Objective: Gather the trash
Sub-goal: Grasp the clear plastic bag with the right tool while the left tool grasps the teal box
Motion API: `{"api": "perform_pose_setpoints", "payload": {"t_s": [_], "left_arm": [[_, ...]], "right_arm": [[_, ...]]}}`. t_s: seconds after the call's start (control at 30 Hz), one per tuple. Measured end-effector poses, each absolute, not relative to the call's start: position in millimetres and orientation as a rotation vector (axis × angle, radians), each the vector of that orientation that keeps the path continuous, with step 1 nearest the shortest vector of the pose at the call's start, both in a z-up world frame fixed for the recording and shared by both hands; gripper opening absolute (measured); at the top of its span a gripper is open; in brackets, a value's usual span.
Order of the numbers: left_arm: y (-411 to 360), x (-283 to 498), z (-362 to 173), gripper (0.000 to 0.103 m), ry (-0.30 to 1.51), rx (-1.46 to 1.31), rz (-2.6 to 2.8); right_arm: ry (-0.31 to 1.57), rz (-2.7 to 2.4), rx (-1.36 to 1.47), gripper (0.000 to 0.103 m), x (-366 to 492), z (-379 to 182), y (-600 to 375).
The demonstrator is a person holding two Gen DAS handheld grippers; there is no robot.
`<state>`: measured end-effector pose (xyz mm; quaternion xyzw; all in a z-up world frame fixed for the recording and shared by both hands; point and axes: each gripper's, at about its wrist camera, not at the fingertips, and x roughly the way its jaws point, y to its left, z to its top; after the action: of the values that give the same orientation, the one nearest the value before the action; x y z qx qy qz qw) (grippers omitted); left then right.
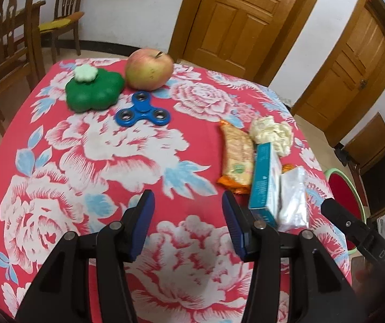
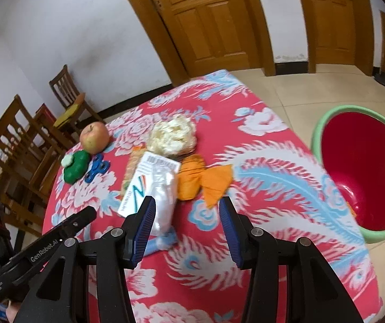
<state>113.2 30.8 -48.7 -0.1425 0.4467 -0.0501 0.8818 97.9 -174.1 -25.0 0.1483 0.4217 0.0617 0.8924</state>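
Left wrist view: left tongs [image 1: 188, 202] at bottom centre, jaws standing apart, nothing between them, only floral cloth of the tabletop [image 1: 128, 161] showing in the gap. Trash cluster at right of centre: snack wrapper [image 1: 236, 156] lying lengthwise, crumpled paper wad [image 1: 273, 133] just above and to its right, teal-and-white box [image 1: 265, 180] on edge touching the wrapper's right side, clear plastic bag [image 1: 293, 199] against the box's right. Right pad of the tongs sits just beside the box's lower end; contact unclear. Upper left of centre: apple [image 1: 149, 68], green flower-shaped toy [image 1: 94, 91] with a pale cap, blue fidget spinner [image 1: 142, 110] below them. Right tongs' black tip [image 1: 353, 231] enters at lower right edge. Red basin [image 1: 345, 188] with green rim partly seen past the tabletop's right edge.

Right wrist view: right tongs [image 2: 187, 206] bottom centre, jaws apart, empty. Box [image 2: 144, 183] and plastic bag [image 2: 165, 196] sit just above the left pad, bag partly behind it. Orange wrapper pieces [image 2: 203, 180] at centre, paper wad [image 2: 172, 136] above, snack wrapper [image 2: 133, 167] mostly hidden behind the box. Apple [image 2: 94, 137], green toy [image 2: 75, 167], spinner [image 2: 97, 171] at mid left. Basin [image 2: 359, 169] on floor at right, open side facing the camera. Left tongs' body [image 2: 58, 231] at lower left.
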Motion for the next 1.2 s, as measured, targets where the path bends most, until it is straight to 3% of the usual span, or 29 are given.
{"api": "perform_pose_setpoints", "payload": {"t_s": [0.43, 0.53, 0.7, 1.2], "left_arm": [[42, 113, -58, 0.052, 0.945, -0.333, -0.1], [41, 112, -59, 0.052, 0.948, -0.334, -0.107], [38, 111, -57, 0.052, 0.949, -0.336, -0.122], [-4, 114, -40, 0.052, 0.938, -0.326, -0.273]], "right_arm": [[0.923, 0.177, 0.279, 0.049, 116, -43, -147], [0.935, 0.189, 0.277, 0.036, 119, -45, -144], [0.916, 0.197, 0.274, 0.029, 116, -41, -143], [0.819, 0.128, 0.275, 0.028, 97, -12, -180]]}}
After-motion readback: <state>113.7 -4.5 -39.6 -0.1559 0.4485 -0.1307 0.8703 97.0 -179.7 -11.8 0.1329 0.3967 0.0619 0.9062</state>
